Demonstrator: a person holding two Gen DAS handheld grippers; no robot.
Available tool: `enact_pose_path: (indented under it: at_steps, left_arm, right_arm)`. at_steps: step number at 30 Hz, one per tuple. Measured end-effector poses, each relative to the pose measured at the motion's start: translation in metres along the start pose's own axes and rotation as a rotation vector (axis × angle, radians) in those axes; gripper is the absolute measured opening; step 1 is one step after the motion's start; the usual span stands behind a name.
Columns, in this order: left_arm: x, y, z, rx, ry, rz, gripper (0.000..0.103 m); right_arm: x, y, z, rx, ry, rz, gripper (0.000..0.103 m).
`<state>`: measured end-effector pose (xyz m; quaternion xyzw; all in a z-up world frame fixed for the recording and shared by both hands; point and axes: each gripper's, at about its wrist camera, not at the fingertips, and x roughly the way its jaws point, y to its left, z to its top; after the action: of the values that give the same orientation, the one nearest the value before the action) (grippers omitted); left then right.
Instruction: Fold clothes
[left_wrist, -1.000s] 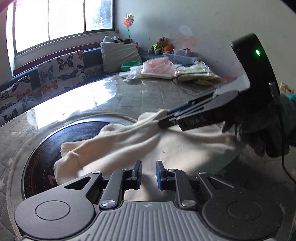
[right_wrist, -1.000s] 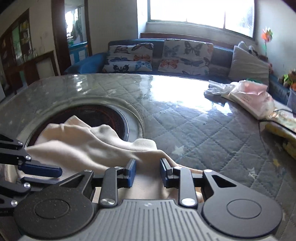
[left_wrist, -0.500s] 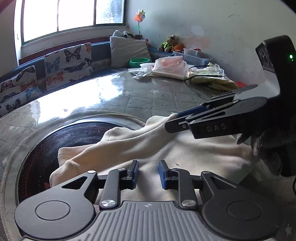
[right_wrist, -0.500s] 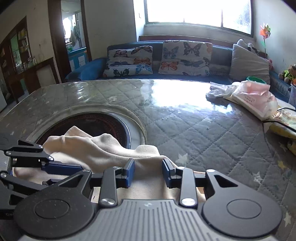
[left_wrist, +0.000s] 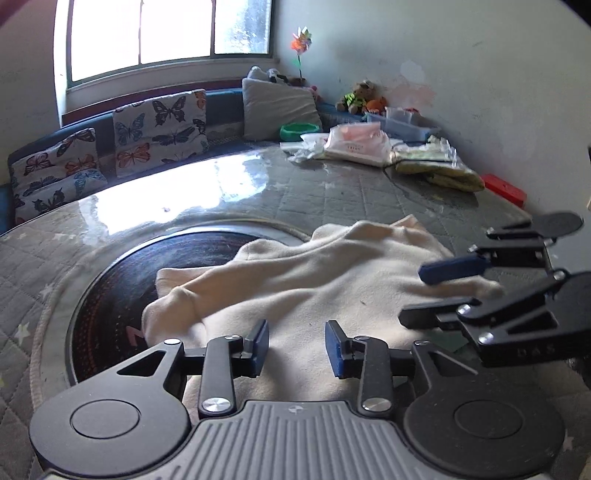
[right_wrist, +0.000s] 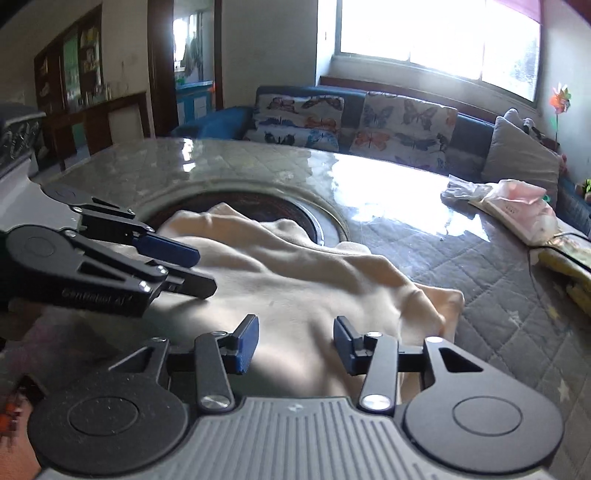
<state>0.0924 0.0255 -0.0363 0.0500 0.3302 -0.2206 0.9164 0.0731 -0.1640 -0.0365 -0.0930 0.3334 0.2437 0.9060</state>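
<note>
Both grippers' fingers (left_wrist: 261, 341) just parted, cream garment (left_wrist: 314, 280) lying loose beneath.

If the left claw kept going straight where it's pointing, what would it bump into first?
Most likely the cream garment, lying right ahead of the open left claw on the table. Depth is hard to judge.

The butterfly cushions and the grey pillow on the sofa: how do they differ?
The butterfly cushions are printed with coloured butterflies on a pale ground; the grey pillow is plain. There are several butterfly cushions in a row, some stacked, but only one grey pillow. The butterfly cushions sit under the window; the grey pillow sits at the sofa's corner end, nearer the pinwheel. All lean against the blue sofa back behind the table.
</note>
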Motion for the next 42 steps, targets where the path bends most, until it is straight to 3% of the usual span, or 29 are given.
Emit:
enact_pose_path:
  at_steps: [15, 22, 30, 35, 42]
  left_arm:
    - [-0.021, 0.018, -0.015, -0.146, 0.017, 0.017, 0.049]
    - [-0.029, 0.033, -0.013, -0.217, 0.001, 0.068, 0.067]
    - [-0.020, 0.048, -0.019, -0.271, 0.047, 0.114, 0.075]
    - [-0.017, 0.049, -0.021, -0.276, 0.062, 0.129, 0.089]
    - [-0.013, 0.053, -0.022, -0.300, 0.080, 0.138, 0.100]
  right_arm:
    - [-0.003, 0.007, -0.020, 0.024, -0.012, 0.001, 0.062]
    - [0.002, 0.011, -0.023, 0.023, -0.007, 0.003, 0.081]
    - [0.009, 0.021, -0.024, -0.018, -0.001, -0.003, 0.097]
    - [0.013, 0.028, -0.026, -0.047, 0.002, -0.009, 0.103]
    - [0.013, 0.027, -0.029, -0.041, -0.015, -0.010, 0.103]
